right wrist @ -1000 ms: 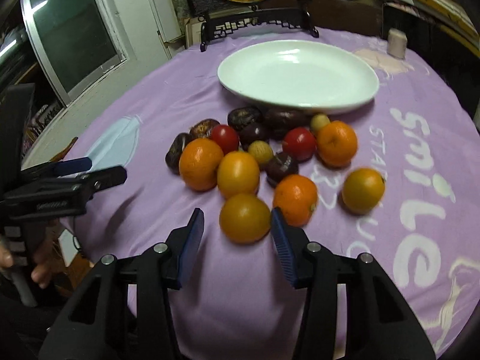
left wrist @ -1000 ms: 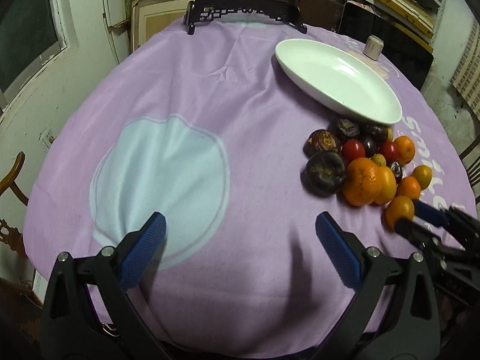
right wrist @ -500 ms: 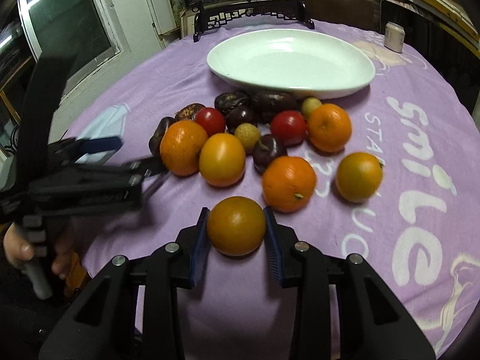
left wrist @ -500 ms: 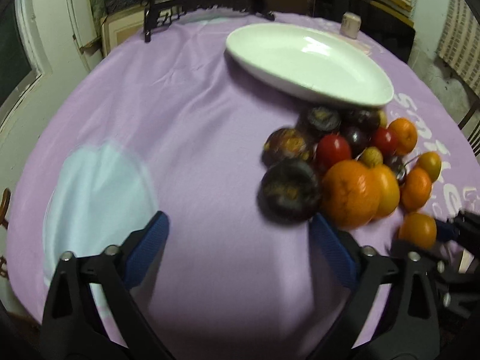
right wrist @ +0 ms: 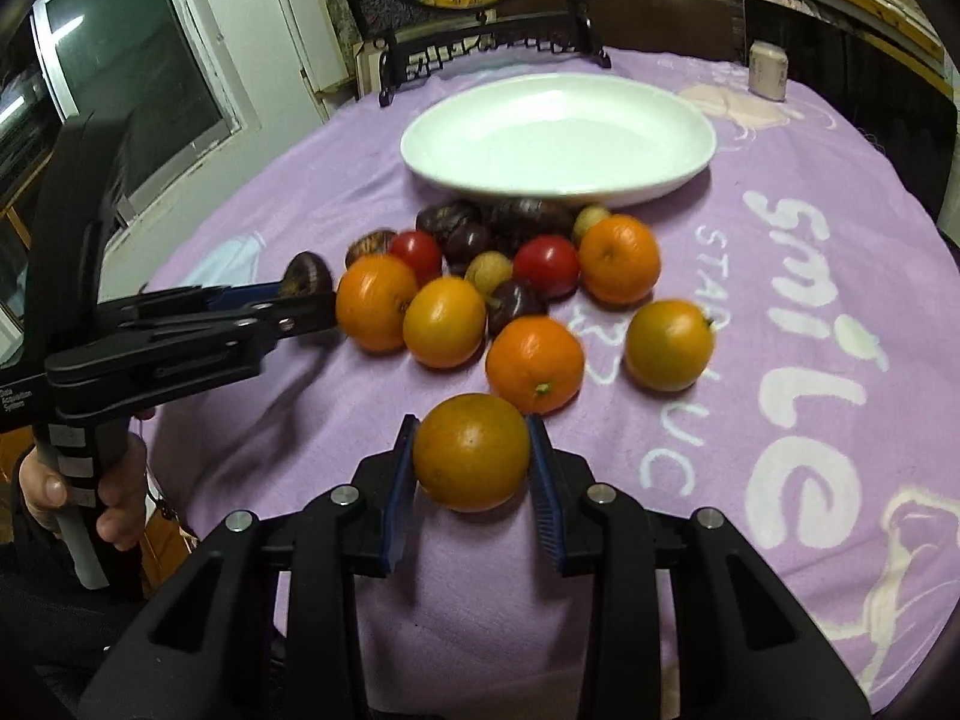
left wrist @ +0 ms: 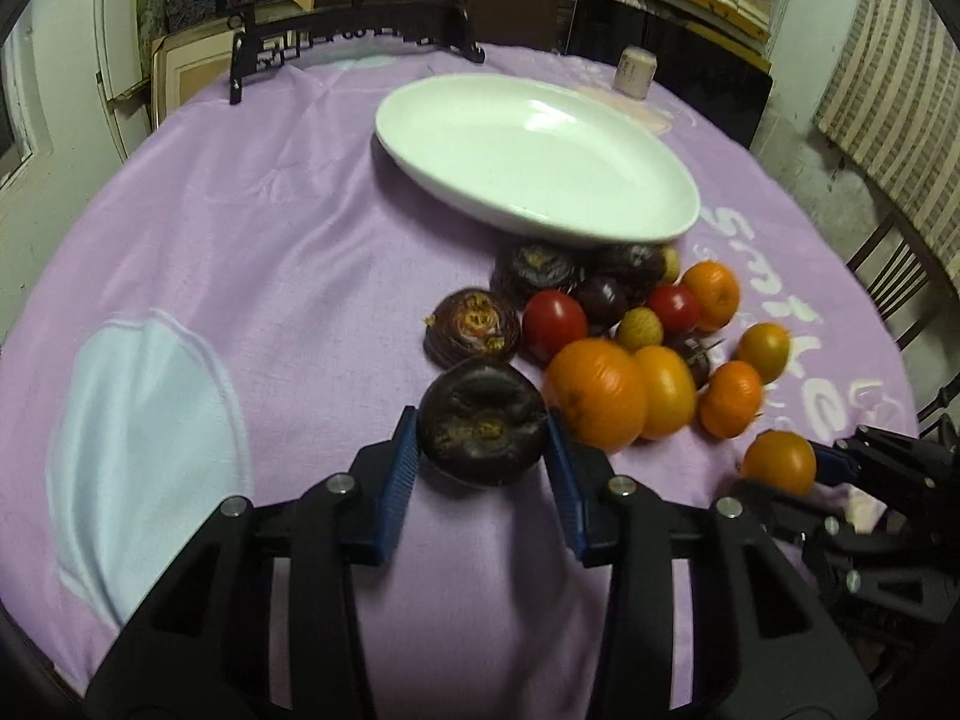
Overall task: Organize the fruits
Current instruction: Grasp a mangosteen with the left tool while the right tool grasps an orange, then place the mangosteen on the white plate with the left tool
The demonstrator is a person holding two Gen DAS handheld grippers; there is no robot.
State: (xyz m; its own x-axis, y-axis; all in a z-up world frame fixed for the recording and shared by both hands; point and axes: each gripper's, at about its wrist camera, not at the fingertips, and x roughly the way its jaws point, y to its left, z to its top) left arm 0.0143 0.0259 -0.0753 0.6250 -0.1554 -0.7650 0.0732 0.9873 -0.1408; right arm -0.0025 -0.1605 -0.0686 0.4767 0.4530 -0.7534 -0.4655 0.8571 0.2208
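A pile of oranges, red tomatoes and dark purple fruits (left wrist: 606, 324) lies on the purple cloth in front of a white oval plate (left wrist: 534, 150), which holds nothing. My left gripper (left wrist: 480, 450) is shut on a dark purple fruit (left wrist: 480, 420) at the pile's near left edge. My right gripper (right wrist: 471, 468) is shut on an orange (right wrist: 471, 459) at the near side of the pile (right wrist: 510, 282). The plate (right wrist: 558, 138) lies beyond it. The left gripper (right wrist: 300, 300) shows in the right wrist view, and the right gripper (left wrist: 786, 468) in the left wrist view.
A black ornate stand with a round picture (left wrist: 354, 30) is at the table's far edge. A small pale jar (left wrist: 636, 69) stands at the far right. A light blue patch (left wrist: 144, 432) marks the cloth at the left. A chair (left wrist: 900, 276) is at the right.
My left gripper moved right and forward to the pile and closed on the dark purple fruit. My right gripper closed on the near orange and still holds it.
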